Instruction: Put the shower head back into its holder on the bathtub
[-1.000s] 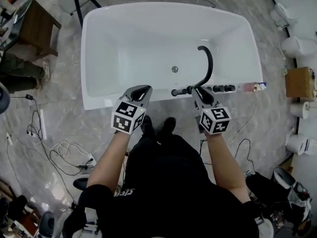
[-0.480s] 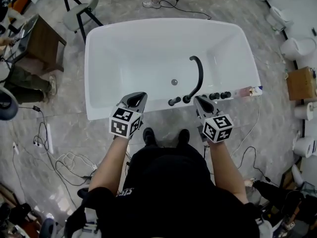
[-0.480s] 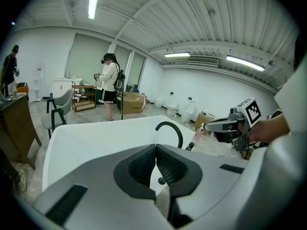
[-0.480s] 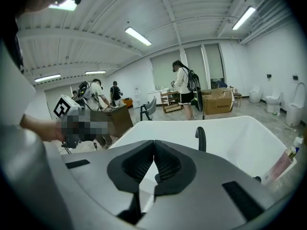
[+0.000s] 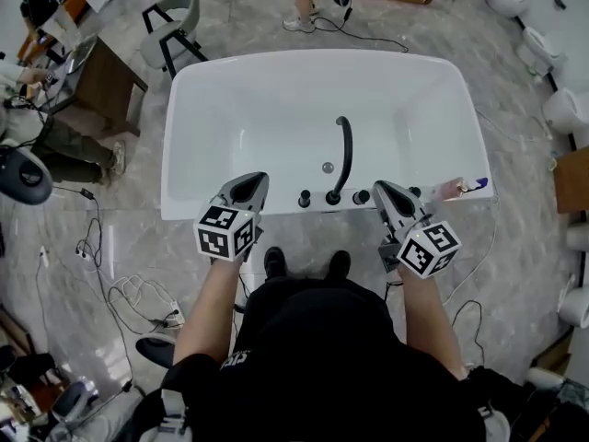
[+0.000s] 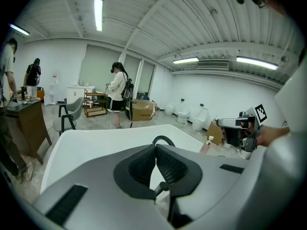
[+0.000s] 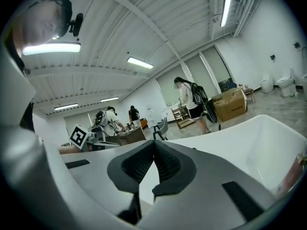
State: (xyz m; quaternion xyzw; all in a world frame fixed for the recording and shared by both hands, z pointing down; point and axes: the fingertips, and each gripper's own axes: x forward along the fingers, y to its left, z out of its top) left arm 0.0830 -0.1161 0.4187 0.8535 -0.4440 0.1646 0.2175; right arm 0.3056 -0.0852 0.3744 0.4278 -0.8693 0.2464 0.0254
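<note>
Drawn back from the bathtub (image 5: 313,56), the left claw (image 5: 259,179) and the right claw (image 5: 378,187) are shut and empty, while the shower head (image 5: 304,198), seemingly seated on the near rim, looks stiff and slippery, best held by its handle.

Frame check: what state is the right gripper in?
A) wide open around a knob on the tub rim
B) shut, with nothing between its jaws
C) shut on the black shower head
B: in the right gripper view, the right gripper has its jaws pressed together with nothing between them, and only the white bathtub shows beyond.
</note>
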